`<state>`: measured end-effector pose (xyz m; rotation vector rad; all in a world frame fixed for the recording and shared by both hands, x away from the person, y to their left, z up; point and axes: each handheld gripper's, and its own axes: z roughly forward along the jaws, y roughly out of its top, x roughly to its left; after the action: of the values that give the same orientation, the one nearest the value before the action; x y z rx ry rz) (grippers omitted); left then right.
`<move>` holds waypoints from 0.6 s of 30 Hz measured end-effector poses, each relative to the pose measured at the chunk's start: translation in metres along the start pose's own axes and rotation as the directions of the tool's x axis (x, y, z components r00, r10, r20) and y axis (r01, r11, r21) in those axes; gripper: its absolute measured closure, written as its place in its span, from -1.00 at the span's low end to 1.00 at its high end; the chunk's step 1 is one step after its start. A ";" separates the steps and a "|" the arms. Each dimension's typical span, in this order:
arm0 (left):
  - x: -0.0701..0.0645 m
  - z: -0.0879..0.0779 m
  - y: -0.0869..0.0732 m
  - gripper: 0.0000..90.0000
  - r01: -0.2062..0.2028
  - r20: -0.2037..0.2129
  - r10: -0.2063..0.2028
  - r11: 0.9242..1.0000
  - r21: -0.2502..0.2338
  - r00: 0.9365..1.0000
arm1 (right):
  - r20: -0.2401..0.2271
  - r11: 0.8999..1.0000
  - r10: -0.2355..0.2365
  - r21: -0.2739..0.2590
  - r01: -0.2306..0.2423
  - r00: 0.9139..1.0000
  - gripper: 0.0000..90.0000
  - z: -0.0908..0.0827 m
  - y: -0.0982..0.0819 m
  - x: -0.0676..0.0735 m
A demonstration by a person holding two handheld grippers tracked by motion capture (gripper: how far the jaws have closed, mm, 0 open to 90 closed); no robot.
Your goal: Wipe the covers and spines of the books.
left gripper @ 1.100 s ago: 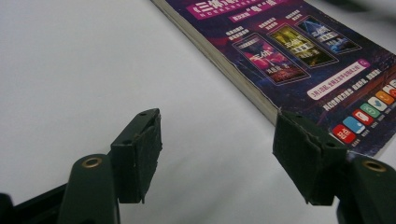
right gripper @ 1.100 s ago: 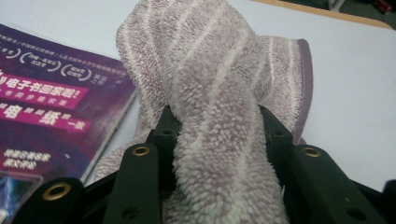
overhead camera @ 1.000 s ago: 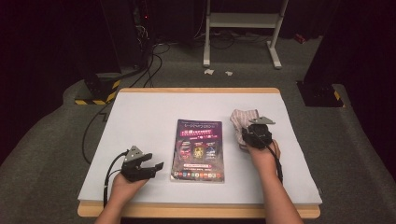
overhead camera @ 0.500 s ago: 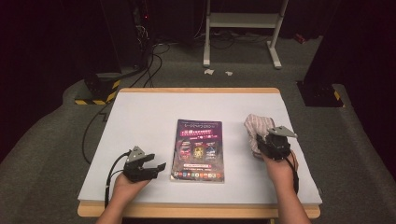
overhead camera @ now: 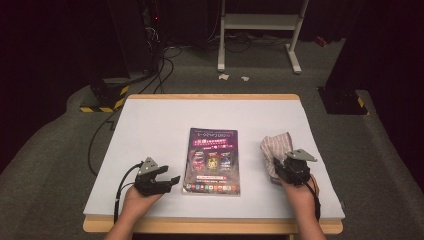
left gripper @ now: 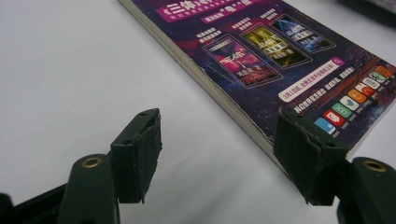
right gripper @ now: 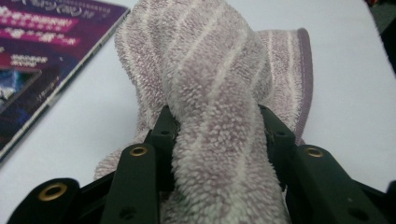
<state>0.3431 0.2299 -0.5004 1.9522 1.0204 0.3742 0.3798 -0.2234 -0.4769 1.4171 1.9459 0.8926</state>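
Note:
A purple-covered book (overhead camera: 212,160) lies flat in the middle of the white table (overhead camera: 150,125). My left gripper (overhead camera: 170,181) rests just left of the book's near-left corner with its jaws open. In the left gripper view the book's (left gripper: 280,60) corner sits by the right jaw of my left gripper (left gripper: 219,135), with bare table between the pads. My right gripper (overhead camera: 280,167) is shut on a crumpled mauve striped towel (overhead camera: 276,145) near the table's right side. In the right gripper view the towel (right gripper: 210,56) bulges up between the jaws of my right gripper (right gripper: 217,121).
The table's wooden front edge (overhead camera: 200,225) runs close below both hands. Beyond the far edge are floor cables (overhead camera: 160,65), a white metal stand (overhead camera: 260,30) and a black-and-yellow striped block (overhead camera: 102,100).
My right gripper has carried the towel to the right and nearer the front edge, away from the book. The left gripper has stayed where it was.

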 end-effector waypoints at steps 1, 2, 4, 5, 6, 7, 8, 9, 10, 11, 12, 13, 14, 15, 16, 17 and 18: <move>-0.001 0.000 0.000 -0.27 -0.001 0.004 0.001 1.000 0.000 1.000 | -0.002 1.000 0.002 0.009 -0.002 1.000 0.30 0.002 -0.002 0.001; -0.002 0.001 0.000 -0.28 -0.007 0.007 0.007 1.000 0.002 1.000 | -0.002 1.000 0.002 0.019 -0.002 1.000 0.29 0.004 -0.005 0.001; -0.003 0.002 0.000 -0.28 -0.009 0.009 0.009 1.000 0.004 1.000 | -0.002 0.999 0.007 0.039 -0.007 1.000 0.26 0.009 -0.011 0.002; -0.004 0.002 0.000 -0.28 -0.012 0.012 0.012 1.000 0.006 1.000 | -0.006 0.999 0.012 0.050 -0.012 1.000 0.25 0.012 -0.014 0.003; -0.004 0.003 0.000 -0.28 -0.009 0.013 0.009 1.000 0.005 1.000 | -0.006 0.998 0.013 0.054 -0.013 1.000 0.25 0.014 -0.016 0.003; -0.005 0.003 0.000 -0.28 -0.012 0.013 0.012 1.000 0.005 1.000 | -0.006 0.999 0.018 0.049 -0.018 1.000 0.24 0.015 -0.018 0.002; -0.005 0.003 0.000 -0.28 -0.014 0.013 0.013 1.000 0.004 1.000 | -0.010 0.999 0.024 0.047 -0.024 1.000 0.24 0.015 -0.018 0.001; -0.006 0.003 0.000 -0.28 -0.014 0.015 0.014 1.000 0.004 1.000 | -0.015 0.999 0.029 0.047 -0.029 0.999 0.23 0.015 -0.019 0.000; -0.006 0.004 0.000 -0.28 -0.015 0.017 0.015 1.000 0.004 1.000 | -0.018 0.998 0.040 0.049 -0.039 0.999 0.22 0.016 -0.020 0.000; -0.007 0.004 0.000 -0.28 -0.016 0.017 0.016 1.000 0.004 1.000 | -0.023 0.998 0.043 0.046 -0.042 0.999 0.22 0.016 -0.021 -0.001; -0.007 0.004 0.000 -0.28 -0.017 0.017 0.016 1.000 0.006 1.000 | -0.025 0.998 0.048 0.044 -0.047 0.999 0.21 0.016 -0.022 -0.002; -0.008 0.005 0.000 -0.28 -0.020 0.017 0.020 1.000 0.008 1.000 | -0.027 0.998 0.054 0.042 -0.053 0.998 0.21 0.016 -0.022 -0.002; -0.008 0.005 0.000 -0.28 -0.021 0.018 0.021 1.000 0.007 1.000 | -0.028 0.998 0.055 0.041 -0.054 0.998 0.21 0.016 -0.023 -0.002; -0.008 0.005 0.000 -0.28 -0.024 0.018 0.024 1.000 0.010 1.000 | -0.029 0.998 0.055 0.039 -0.053 0.998 0.20 0.016 -0.023 -0.002; -0.009 0.006 0.000 -0.28 -0.025 0.017 0.025 1.000 0.012 1.000 | -0.031 0.998 0.056 0.036 -0.055 0.998 0.20 0.016 -0.023 -0.003; -0.008 0.006 0.000 -0.28 -0.029 0.015 0.029 0.999 0.014 0.999 | -0.033 0.998 0.055 0.035 -0.054 0.998 0.20 0.016 -0.023 -0.003; -0.008 0.006 0.000 -0.28 -0.029 0.015 0.029 0.999 0.017 0.999 | -0.033 0.998 0.056 0.032 -0.055 0.998 0.19 0.016 -0.024 -0.003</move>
<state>0.3415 0.2201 -0.5025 1.9841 0.9892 0.3677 0.3794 -0.2285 -0.5054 1.4899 1.9620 0.9208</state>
